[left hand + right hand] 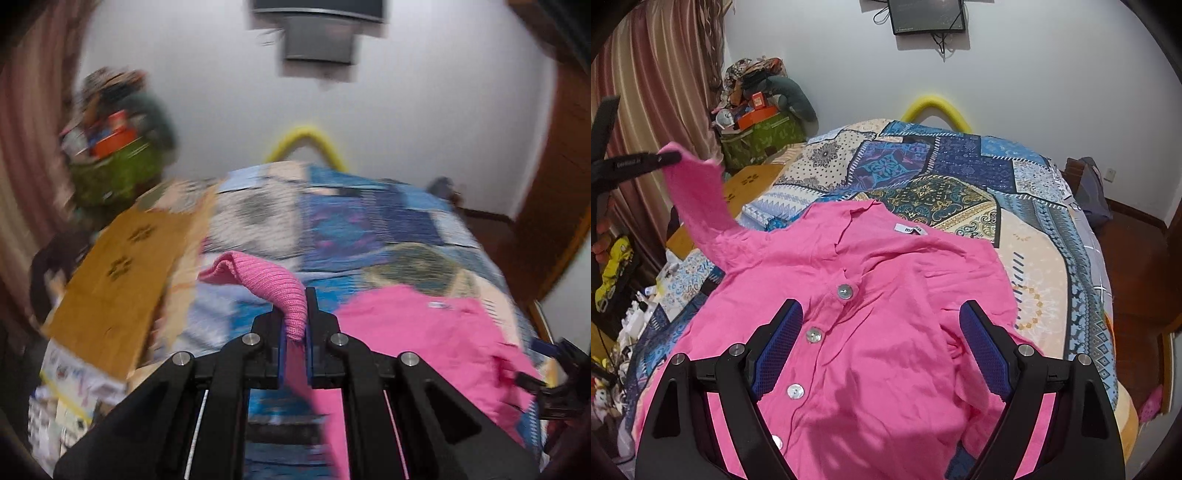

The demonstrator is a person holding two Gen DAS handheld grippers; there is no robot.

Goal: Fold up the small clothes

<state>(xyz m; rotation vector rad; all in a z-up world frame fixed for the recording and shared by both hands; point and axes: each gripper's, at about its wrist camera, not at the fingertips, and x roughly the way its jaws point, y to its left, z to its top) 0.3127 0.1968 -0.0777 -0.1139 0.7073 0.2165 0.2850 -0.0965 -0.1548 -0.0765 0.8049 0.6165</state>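
Note:
A small pink button-up shirt (871, 332) lies face up on the patterned bedspread (960, 173), collar and white label away from me. My left gripper (295, 314) is shut on the ribbed cuff of the shirt's left sleeve (273, 280) and holds it lifted above the bed; it also shows in the right wrist view (670, 157) with the sleeve (698, 199) stretched up to it. The shirt body shows in the left wrist view (424, 339). My right gripper (881, 317) is open, jaws wide, hovering over the shirt's button placket.
A brown mat with paw prints (118, 280) lies at the bed's left edge. A green box piled with clutter (761, 136) stands by the curtain (657, 92). A yellow hoop (938, 107) rises behind the bed. Wooden floor lies to the right.

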